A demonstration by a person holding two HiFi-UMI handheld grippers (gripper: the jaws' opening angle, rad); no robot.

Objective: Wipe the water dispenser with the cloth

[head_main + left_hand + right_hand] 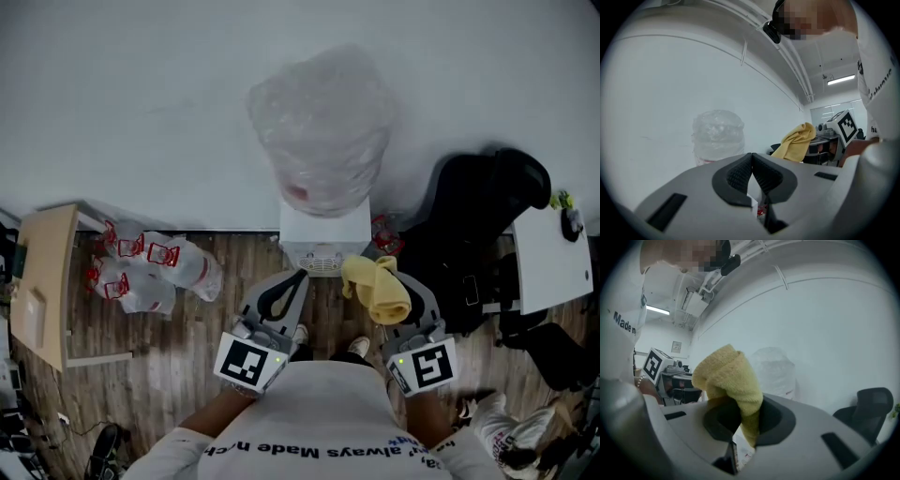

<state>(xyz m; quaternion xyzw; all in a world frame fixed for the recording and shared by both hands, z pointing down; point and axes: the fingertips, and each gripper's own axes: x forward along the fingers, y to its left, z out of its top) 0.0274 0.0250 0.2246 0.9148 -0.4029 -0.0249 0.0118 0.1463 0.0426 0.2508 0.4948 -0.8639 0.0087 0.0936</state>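
Observation:
The white water dispenser (324, 232) stands against the wall straight ahead, with a large clear bottle (321, 127) wrapped in plastic on top. My right gripper (382, 289) is shut on a folded yellow cloth (377, 287), held just right of the dispenser's front. In the right gripper view the cloth (731, 380) bulges up between the jaws, with the bottle (774, 372) behind it. My left gripper (298, 275) is shut and holds nothing, close in front of the dispenser's lower left. The left gripper view shows the bottle (717, 136) and the cloth (797, 140).
Several clear plastic bags with red print (150, 267) lie on the wood floor to the left. A light wooden desk (42, 281) is further left. A black office chair (483, 225) and a white table (553, 258) are on the right. The person's shoes (359, 347) show below.

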